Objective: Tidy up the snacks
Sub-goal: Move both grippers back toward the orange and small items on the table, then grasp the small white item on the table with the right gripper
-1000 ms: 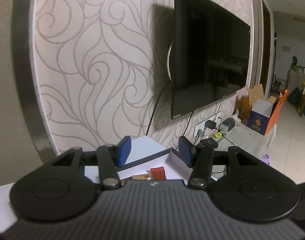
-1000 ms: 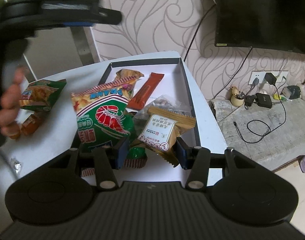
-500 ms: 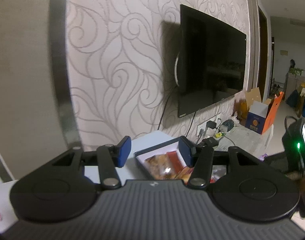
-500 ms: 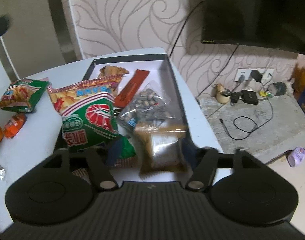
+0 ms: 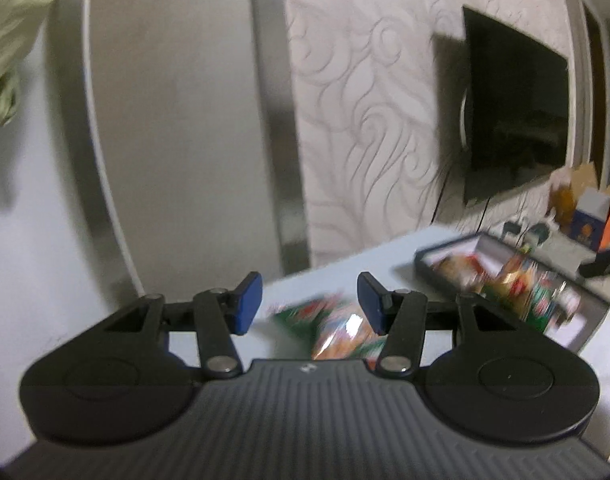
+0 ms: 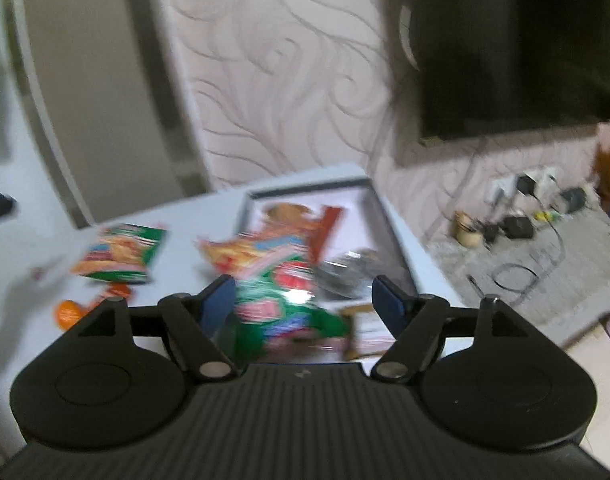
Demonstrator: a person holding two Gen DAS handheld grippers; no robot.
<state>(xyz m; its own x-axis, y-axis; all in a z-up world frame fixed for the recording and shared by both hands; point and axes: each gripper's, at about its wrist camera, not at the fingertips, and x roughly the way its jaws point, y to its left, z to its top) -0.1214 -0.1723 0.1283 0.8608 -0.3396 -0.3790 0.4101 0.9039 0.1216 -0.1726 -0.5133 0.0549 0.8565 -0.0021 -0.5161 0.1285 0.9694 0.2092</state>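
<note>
Snacks lie blurred: a green packet [image 5: 337,322] low centre on the counter [image 5: 345,276], between the spread, empty left hand-held gripper [image 5: 309,300]; settle, then pinch its edge. Right hand-held gripper [image 6: 301,300] is likewise spread and empty.

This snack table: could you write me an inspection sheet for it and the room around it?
Surface: pale table, partly covered.
Job's things: dark tray holding several packets; green snack bag and small orange packet lie outside it.
Clutter: nothing seen beyond the snacks; the picture is blurred.
Grippers: left tool open, empty; right tool open, empty.
Cables: black cable and plugs on the floor ledge.
Surroundings: wall television, swirl wallpaper.
</note>
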